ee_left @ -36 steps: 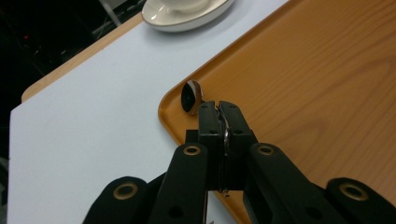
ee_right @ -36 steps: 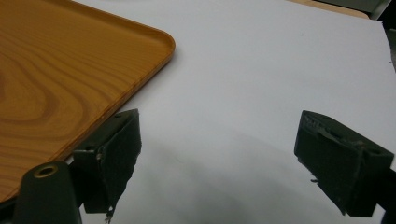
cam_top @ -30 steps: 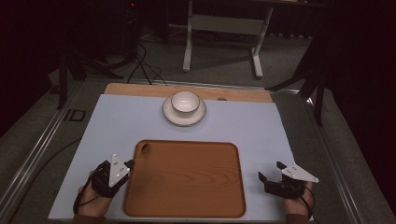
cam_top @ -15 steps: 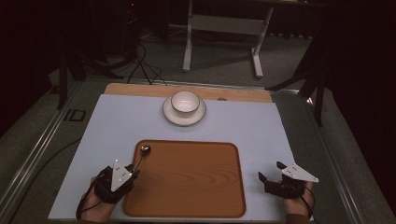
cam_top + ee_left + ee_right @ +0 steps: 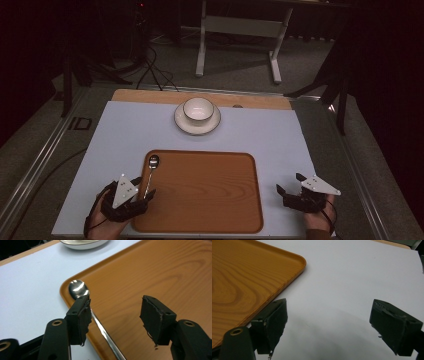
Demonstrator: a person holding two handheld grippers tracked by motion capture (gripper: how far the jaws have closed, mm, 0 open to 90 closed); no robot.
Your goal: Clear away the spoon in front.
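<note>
Lying along the left edge of the wooden tray (image 5: 200, 192), the metal spoon (image 5: 151, 172) has its bowl up at the tray's upper-left corner and its handle running down toward the lower left of the high view, right to the left gripper (image 5: 142, 191). Over in the left gripper view the picture is clear: the left gripper's jaws have just been opening and now stand wide apart, and the spoon's (image 5: 100, 322) handle passes just beside the inner face of the left-hand pad, with a broad gap between it and the other pad, so nothing is clamped. The spoon's bowl sits on the tray's raised rim (image 5: 65, 298) at the rounded corner. At the lower right of the high view the right gripper (image 5: 290, 191) rests on the white desk (image 5: 125, 135) just beside the tray's right edge; in the right gripper view its jaws are spread wide over bare white surface, with nothing between them and the tray's corner (image 5: 298, 261) at the upper left. At the far side of the desk, in the upper middle of the high view, a white bowl (image 5: 198, 110) stands on a saucer (image 5: 181, 123), well apart from both grippers.
</note>
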